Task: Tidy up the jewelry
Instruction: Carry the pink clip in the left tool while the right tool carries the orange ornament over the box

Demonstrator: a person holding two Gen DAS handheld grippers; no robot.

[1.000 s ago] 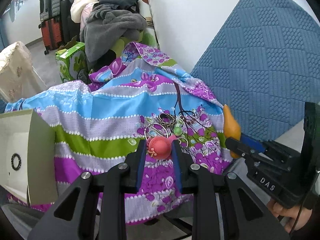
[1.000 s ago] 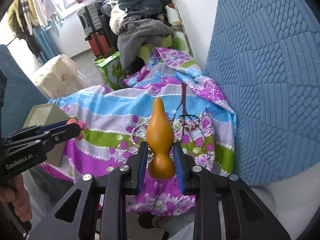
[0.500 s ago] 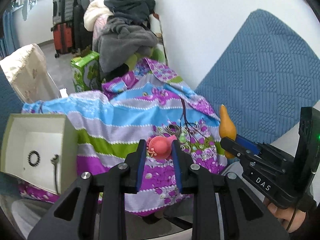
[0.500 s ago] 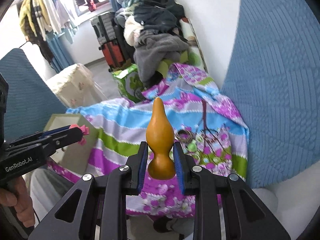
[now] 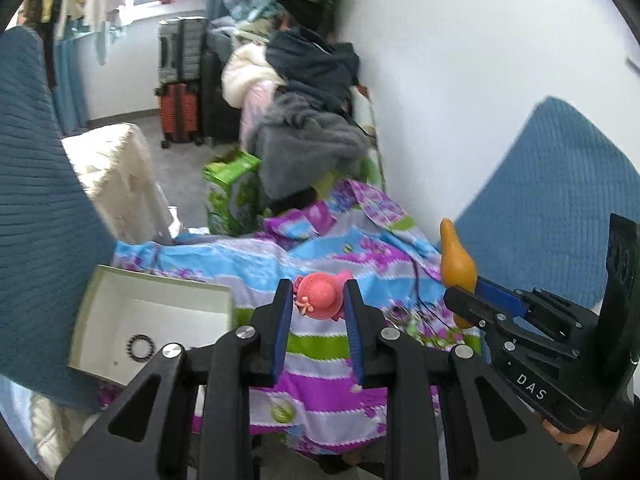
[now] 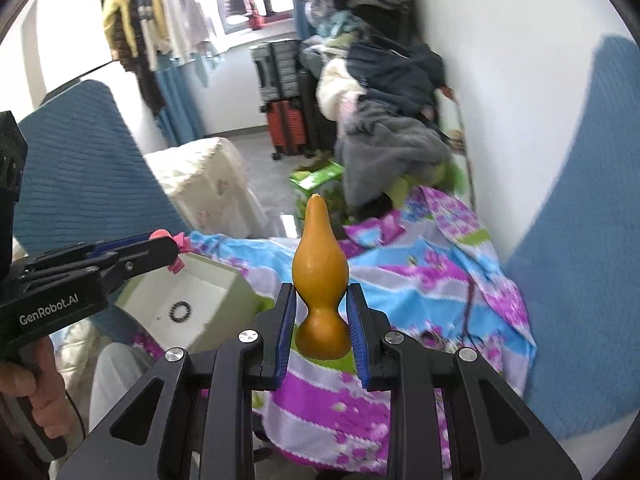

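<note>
Your left gripper (image 5: 318, 304) is clamped on a pink hat (image 5: 320, 296), both pads pressed to its sides, held above the cloth (image 5: 320, 364) just right of the box (image 5: 120, 304). Your right gripper (image 6: 320, 320) grips a gourd (image 6: 319, 276) at its narrow waist, neck pointing up and away from you; it sits further right of the box, over the cloth's purple and green bands.

The box is open, white inside, with pale green walls. It rests on the cloth's left edge. One black bead ring (image 5: 140, 347) lies on its floor, plus a small dark speck beside it that you can't make out. No lid in the way.

Right of the box, past the hat, a tangle of jewelry (image 5: 416, 320) lies on the cloth: rings, dark cord, a green bead or two. Details too small to sort.

Left of the box: a blue knit cushion (image 5: 36, 220), close against its wall. Far right of the box, a second blue cushion (image 5: 560, 216) leans on the white wall.

Behind the box: a cream covered bin (image 5: 116, 184), a green carton (image 5: 232, 196), a heap of clothes (image 5: 308, 120), and suitcases (image 5: 180, 92) against the far wall.

Your hand (image 6: 36, 392) shows at the left gripper's handle in the right view.
</note>
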